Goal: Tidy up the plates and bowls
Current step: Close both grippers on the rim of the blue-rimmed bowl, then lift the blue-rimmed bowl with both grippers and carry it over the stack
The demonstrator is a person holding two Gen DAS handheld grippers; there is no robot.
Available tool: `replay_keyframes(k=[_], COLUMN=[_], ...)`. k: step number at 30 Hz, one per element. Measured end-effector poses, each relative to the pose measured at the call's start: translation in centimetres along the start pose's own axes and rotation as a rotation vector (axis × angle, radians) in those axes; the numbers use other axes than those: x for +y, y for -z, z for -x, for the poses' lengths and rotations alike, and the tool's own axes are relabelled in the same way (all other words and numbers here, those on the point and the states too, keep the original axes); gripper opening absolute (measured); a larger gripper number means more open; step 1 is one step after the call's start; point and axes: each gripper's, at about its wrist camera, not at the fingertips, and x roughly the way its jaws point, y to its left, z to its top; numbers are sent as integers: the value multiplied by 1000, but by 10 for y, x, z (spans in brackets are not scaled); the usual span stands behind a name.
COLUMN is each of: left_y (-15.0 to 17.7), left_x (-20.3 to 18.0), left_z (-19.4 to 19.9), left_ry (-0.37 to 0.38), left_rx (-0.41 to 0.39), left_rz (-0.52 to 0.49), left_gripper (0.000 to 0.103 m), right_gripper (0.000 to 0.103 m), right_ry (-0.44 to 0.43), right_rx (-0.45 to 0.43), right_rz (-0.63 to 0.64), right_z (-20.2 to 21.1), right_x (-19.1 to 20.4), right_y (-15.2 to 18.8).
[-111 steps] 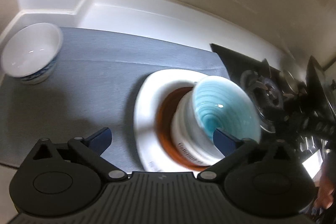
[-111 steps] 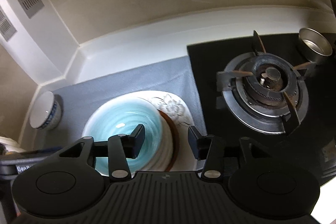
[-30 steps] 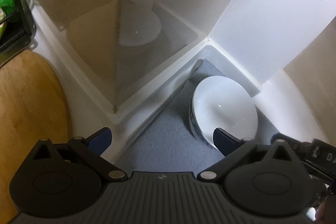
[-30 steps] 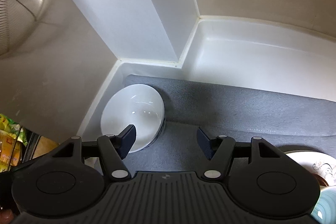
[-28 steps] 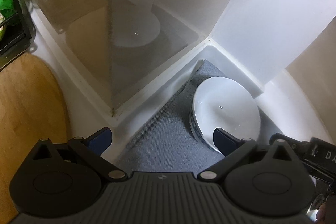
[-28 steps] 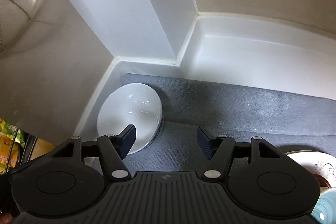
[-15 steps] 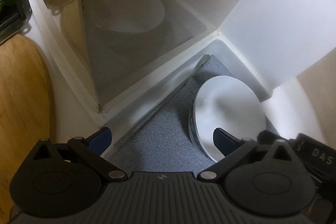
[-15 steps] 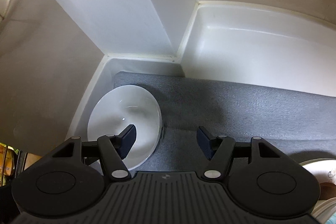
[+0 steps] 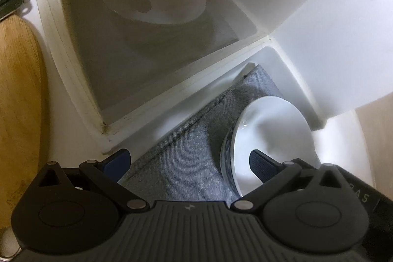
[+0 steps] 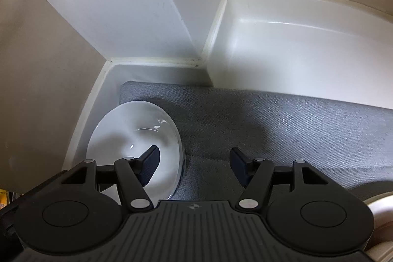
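White bowl [image 10: 137,139] sits on the grey mat [image 10: 282,129], tucked into the corner by white walls [image 10: 118,6]; left gripper [image 9: 189,161] and right gripper [image 10: 194,163] both gape empty over its rim

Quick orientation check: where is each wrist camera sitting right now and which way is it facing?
Left wrist: on the left gripper, angled steeply down at the grey mat by the glossy corner wall; its open fingers show.
Right wrist: on the right gripper, angled steeply down at the mat's corner; its open fingers show.
Shared: the white bowl, each gripper with one finger over it.
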Motion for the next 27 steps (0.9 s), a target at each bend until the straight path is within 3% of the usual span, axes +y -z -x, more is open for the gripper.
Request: replay_keyframes(k=[4, 6, 7, 12, 14, 16, 27], left_y=[-2, -2, -1, 1, 2, 4, 14], left_x=[1, -1, -2, -8, -14, -20, -22], left_z=[-5, -4, -4, 1, 6, 9, 21], left_ry=[-12, -12, -11, -2, 10, 38, 75], left_rx=[14, 15, 15, -15, -32, -30, -37], left_rz=[20, 13, 3, -45, -89, -124, -180], left_gripper=[102, 94, 81, 57, 28, 6, 7], right_gripper=[60, 49, 40, 16, 7, 7, 7], right_ry=[17, 16, 9, -20, -37, -46, -47], right_rx=[1, -1, 1, 0, 2, -2, -30], right_rz=[8, 10, 13, 39, 56, 81, 102], right_z=[-7, -9, -10, -11, -10, -9, 7], right_x=[1, 1, 2, 5, 9, 14, 12], right_y=[-1, -1, -1, -1, 0, 2, 14])
